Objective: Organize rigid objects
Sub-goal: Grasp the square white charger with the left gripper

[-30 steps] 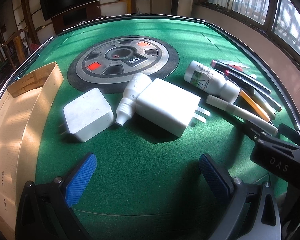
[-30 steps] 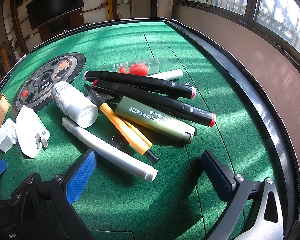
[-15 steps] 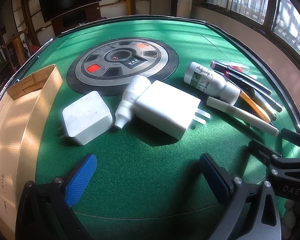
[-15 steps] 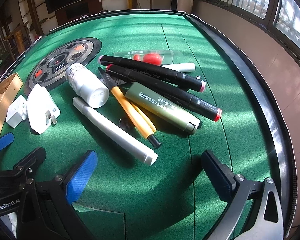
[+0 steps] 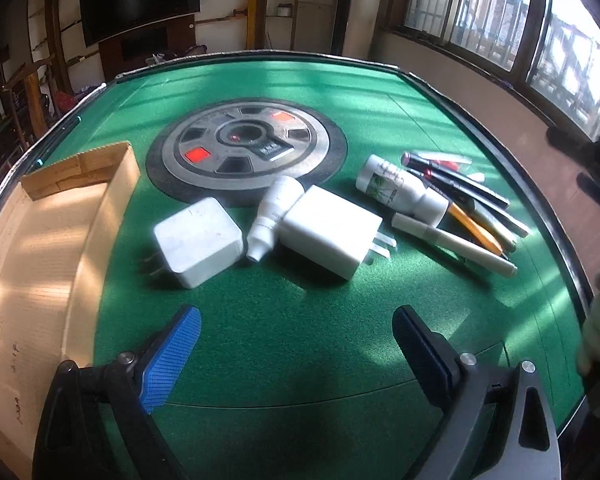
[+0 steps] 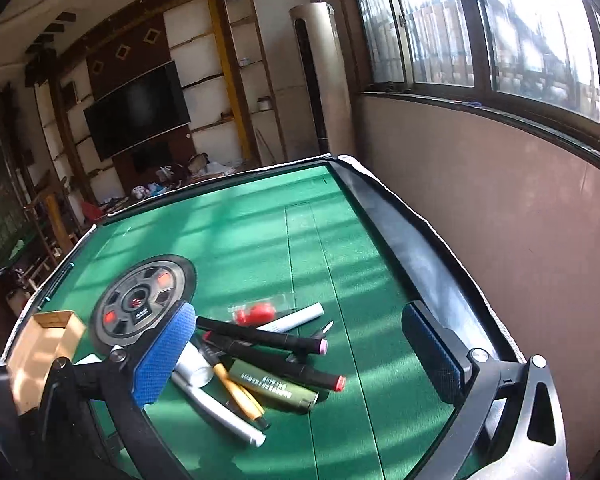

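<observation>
On the green felt table [image 5: 284, 320] lie two white chargers: a small one [image 5: 198, 242] and a larger one [image 5: 330, 230], with a little white dropper bottle [image 5: 274, 210] between them. To their right sit a white pill bottle [image 5: 402, 190] and a heap of pens and markers [image 5: 468, 216]. My left gripper [image 5: 296, 344] hovers open just in front of the chargers, holding nothing. In the right wrist view my right gripper [image 6: 300, 356] is open and raised high above the marker heap [image 6: 268, 356].
A cardboard box [image 5: 40, 248] stands open along the left side. A round grey control disc [image 5: 246, 150] is set into the table's middle. The raised black rim [image 6: 420, 264] runs along the right edge by the wall. A gloved hand [image 5: 598, 336] shows at far right.
My right gripper has lifted and pulled back from the pens, tilting up toward the room. My left gripper has risen slightly; the right gripper's body has left its view.
</observation>
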`<state>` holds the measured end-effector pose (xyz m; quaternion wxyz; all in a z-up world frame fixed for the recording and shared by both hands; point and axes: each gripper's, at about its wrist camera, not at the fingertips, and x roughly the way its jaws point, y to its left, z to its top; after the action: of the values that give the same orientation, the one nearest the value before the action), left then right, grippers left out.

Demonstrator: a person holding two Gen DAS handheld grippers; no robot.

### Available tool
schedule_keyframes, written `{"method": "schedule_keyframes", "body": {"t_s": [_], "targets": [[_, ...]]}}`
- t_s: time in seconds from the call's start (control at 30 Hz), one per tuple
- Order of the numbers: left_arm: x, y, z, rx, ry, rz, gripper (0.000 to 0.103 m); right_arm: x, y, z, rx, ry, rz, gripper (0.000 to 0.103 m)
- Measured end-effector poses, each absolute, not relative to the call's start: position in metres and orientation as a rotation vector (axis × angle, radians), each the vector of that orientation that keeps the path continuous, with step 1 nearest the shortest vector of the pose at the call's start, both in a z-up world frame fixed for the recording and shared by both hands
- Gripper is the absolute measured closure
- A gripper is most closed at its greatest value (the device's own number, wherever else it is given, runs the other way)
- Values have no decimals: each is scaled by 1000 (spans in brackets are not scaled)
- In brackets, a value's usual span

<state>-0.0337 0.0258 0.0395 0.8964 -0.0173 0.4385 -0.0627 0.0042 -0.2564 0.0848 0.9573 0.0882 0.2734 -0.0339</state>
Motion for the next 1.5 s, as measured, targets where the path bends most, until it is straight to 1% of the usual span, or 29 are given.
{"method": "schedule_keyframes", "body": {"t_s": [0.07,0.13,0.2,0.3,0.4,0.47,0.5,0.53,0.6,0.63,0.7,0.73,0.77,0.87,0.93,0.97,1.03,1.07,1.13,1.23,1.27,1.3,1.33,1.37,1.43,1.47,1.5], "targets": [[-30,37,55,-21,886,-103,5,21,-250,63,154,567,-107,0],[-15,49,61,-16,899,-68,5,34,-249,49,174,680,-77,1],[3,56,63,-22,901,-30,5,29,-256,48,199,655,-51,1],[31,53,53,6,932,-22,5,24,-256,45,177,645,-61,1],[45,56,35,25,1000,-9,10,24,-257,41,203,661,-52,1],[47,58,28,40,1018,-25,11,24,-258,40,214,674,-46,1],[48,57,25,58,1026,-35,14,25,-258,40,223,680,-38,1],[47,56,21,67,1042,-62,21,25,-258,40,227,681,-32,1],[45,54,17,74,1066,-105,23,26,-255,40,219,681,-31,1],[41,52,17,76,1069,-139,28,25,-254,40,212,683,-30,1],[32,49,19,83,1075,-197,34,26,-252,39,204,687,-35,1],[27,48,21,84,1079,-220,40,26,-252,38,204,690,-36,1],[23,48,22,80,1082,-243,41,26,-252,37,207,694,-37,1],[8,46,31,94,1049,-253,41,27,-254,36,213,703,-38,1],[0,43,36,142,1008,-254,39,27,-254,36,211,703,-41,1],[-4,41,38,172,983,-255,37,28,-254,36,207,704,-42,1],[-8,35,42,251,935,-264,27,29,-253,35,198,709,-46,1],[-7,30,42,302,912,-271,25,30,-253,34,195,713,-47,1],[-4,20,40,405,887,-307,14,32,-252,32,187,723,-50,1],[0,13,27,482,931,-362,14,33,-251,30,180,729,-55,1],[2,12,22,470,974,-379,17,33,-250,30,177,728,-58,1],[0,12,22,467,975,-366,19,33,-250,30,175,727,-60,1],[-3,12,24,457,976,-369,25,33,-250,30,173,728,-61,1],[-7,12,27,436,984,-383,27,33,-250,30,173,730,-60,1],[-18,11,36,361,1010,-464,43,33,-249,29,175,735,-55,1],[-24,11,40,331,1026,-511,46,34,-249,29,174,739,-53,1],[-30,9,43,317,1030,-541,47,35,-248,28,173,745,-50,1]]}}
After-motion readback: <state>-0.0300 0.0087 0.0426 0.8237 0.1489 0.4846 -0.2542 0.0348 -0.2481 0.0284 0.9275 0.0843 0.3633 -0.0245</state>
